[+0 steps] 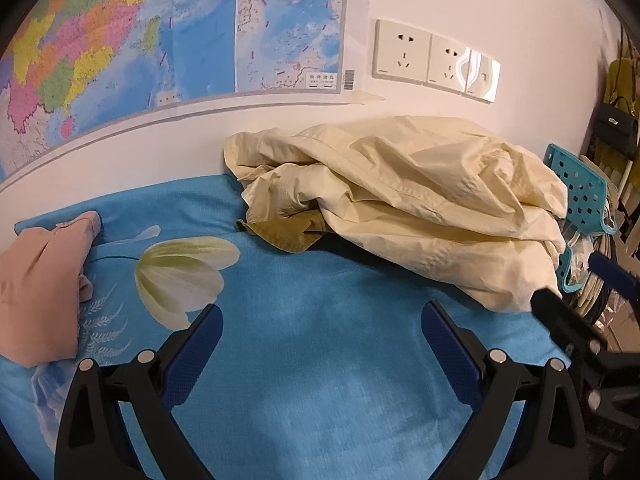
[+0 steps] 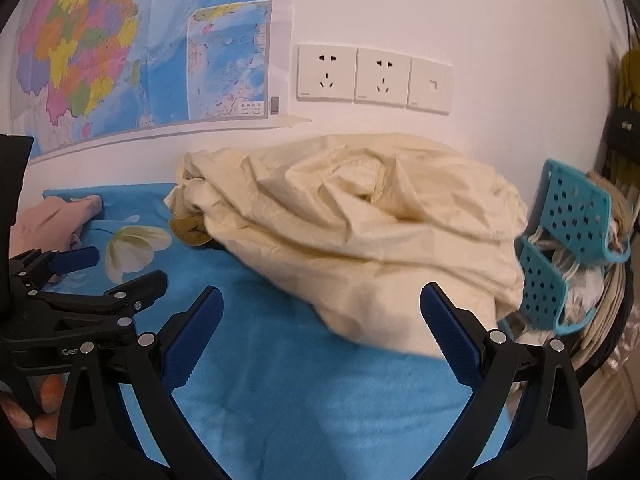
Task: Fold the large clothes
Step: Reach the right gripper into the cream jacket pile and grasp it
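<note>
Left wrist view: left gripper (image 1: 322, 316) released, jaws wide, holding nothing, above blue sheet (image 1: 320, 380). Cream garment (image 1: 400, 200) crumpled by wall, far right; brown cloth (image 1: 286, 236) half hidden under it. Pink cloth (image 1: 40, 280) cut off at left. Map (image 1: 160, 40) text too small to read.

Right wrist view: right gripper (image 2: 322, 314) released too, garment (image 2: 360, 232) just ahead, blurred. Sockets (image 2: 354, 74) on white wall, teal basket (image 2: 568, 248) at right.

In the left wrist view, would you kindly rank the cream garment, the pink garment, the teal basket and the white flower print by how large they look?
1. Cream garment, clearly the largest.
2. Pink garment, though it is cut off by the frame edge and nearer the camera.
3. Flower print.
4. Teal basket, partly hidden behind the cream garment, so its rank is unsure.
</note>
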A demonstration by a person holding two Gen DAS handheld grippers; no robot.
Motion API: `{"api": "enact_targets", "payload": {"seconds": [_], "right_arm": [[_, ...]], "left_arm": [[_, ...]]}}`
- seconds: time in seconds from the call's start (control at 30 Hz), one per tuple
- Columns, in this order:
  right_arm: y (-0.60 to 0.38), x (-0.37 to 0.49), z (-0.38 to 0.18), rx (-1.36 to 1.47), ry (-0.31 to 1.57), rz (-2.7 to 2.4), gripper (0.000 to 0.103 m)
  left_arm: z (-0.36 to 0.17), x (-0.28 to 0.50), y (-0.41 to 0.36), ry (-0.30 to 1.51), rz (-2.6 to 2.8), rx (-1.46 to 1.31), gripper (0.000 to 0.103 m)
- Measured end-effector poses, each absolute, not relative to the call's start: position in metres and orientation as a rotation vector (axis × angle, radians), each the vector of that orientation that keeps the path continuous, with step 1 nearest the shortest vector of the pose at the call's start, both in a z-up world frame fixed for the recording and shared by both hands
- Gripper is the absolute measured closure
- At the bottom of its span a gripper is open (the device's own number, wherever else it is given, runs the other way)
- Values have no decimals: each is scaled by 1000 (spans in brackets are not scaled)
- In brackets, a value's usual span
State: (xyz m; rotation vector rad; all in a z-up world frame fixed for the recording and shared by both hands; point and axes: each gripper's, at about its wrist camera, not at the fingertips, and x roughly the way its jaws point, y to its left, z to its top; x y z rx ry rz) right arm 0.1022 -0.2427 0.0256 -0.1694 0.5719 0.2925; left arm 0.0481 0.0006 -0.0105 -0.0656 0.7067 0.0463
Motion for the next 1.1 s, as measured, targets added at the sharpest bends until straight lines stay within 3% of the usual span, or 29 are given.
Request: {"api": "enact_targets", "payload": {"seconds": [0.6,0.63,0.67,0.73,0.77,0.83,0.9,0.97,1.03,1.1], "right_arm": [[-161,197,-12,-712,466,289,9],[-160,199,-11,-739,453,303,25],[-162,201,-7,-750,453,306,50],[-172,206,8,-708,497,347,78],[-179,208,17,-677,513,373,83],[-196,206,39,-623,509,402,82],[-206,207,52,-572,523,419,61],[-200,206,52,-595,525,442,33],[-182,202,42,-717,482,434,25],[-165,204,33,-782,482,464,25]], "left_arm": [[-33,95,28,759,107,-77,7],[-36,97,29,765,101,-77,7],[-37,100,29,773,101,-77,7],[-41,104,30,784,87,-81,7],[-42,106,30,788,82,-83,7],[-44,111,29,789,57,-88,7],[-46,118,25,787,39,-88,7],[-48,124,22,789,10,-99,7],[-50,131,19,788,-18,-119,7],[-52,137,17,791,-29,-125,7]]}}
